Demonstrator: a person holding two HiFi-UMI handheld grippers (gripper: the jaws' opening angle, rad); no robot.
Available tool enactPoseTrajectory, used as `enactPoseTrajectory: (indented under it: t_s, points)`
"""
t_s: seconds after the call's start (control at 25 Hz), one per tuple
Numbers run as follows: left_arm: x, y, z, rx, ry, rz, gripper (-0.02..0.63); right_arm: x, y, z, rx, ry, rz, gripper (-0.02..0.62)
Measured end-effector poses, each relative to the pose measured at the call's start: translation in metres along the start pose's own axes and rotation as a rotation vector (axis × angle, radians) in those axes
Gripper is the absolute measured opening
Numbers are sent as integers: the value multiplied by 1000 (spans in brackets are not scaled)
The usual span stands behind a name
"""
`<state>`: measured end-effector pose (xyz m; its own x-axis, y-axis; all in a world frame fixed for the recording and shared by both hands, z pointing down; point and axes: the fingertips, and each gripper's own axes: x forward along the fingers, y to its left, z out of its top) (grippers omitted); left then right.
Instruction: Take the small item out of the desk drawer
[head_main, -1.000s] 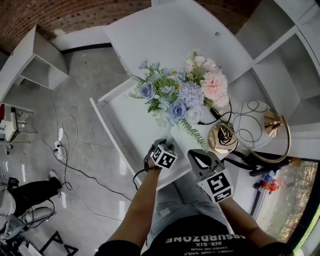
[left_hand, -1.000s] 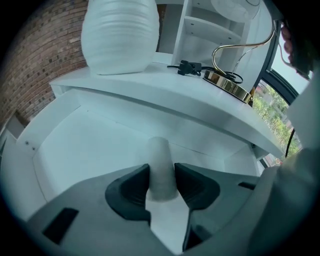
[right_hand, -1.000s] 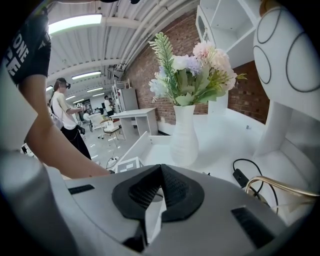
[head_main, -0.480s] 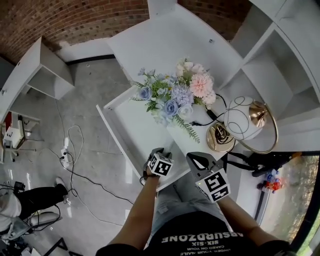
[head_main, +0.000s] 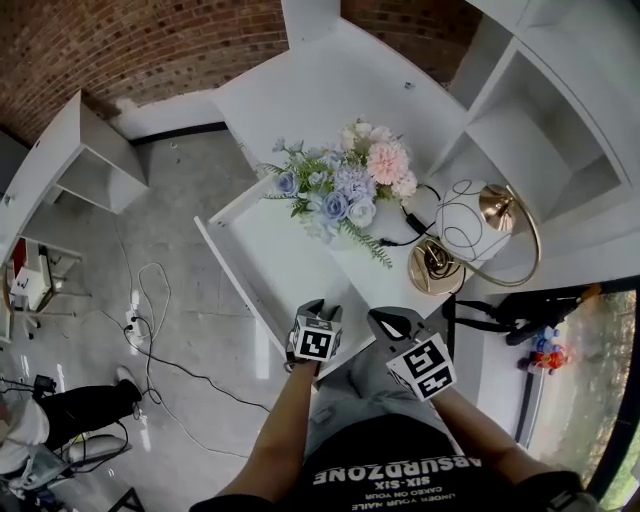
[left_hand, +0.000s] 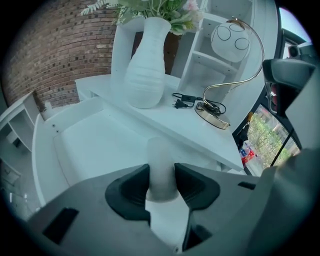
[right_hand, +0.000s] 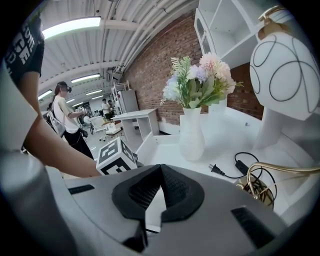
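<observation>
The desk drawer stands pulled out to the left of the white desk. My left gripper hovers at the drawer's near corner, shut on a small white cylinder. In the left gripper view both dark pads press the cylinder's sides above the drawer floor. My right gripper hangs just to the right, in front of the desk edge. Its jaws are shut tip to tip with nothing between them. The right gripper view also catches the left gripper's marker cube.
A white vase of flowers stands on the desk beside a gold lamp with a white globe and a black plug and cable. White shelves rise at the right. Cables trail on the floor, and people stand far off.
Both grippers have drawn back slightly toward the person's body as the head view shifted. The left gripper keeps its hold on the white cylinder; the right stays shut.
</observation>
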<state>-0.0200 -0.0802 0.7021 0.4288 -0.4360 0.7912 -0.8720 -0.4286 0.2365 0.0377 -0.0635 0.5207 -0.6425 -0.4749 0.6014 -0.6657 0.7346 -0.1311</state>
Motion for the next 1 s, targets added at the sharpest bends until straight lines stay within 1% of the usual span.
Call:
enactPoseTrajectory:
  t_s: [0.16,0.52,0.8,1.0]
  points:
    - [-25,-1,-2,-3,-7,10,161,-3,11,-6,-1,17,11,-3]
    - [-67,0,-9,-40,-74,31,161,-9,34,-7,-21,20,32,-3]
    - [-99,4,-7,-65,-125,83,161,-13,46,-3,-37,4,36,-3]
    - [-121,5,-3,-101,-174,109,161,-18,57,3,-53,-24,39,-3]
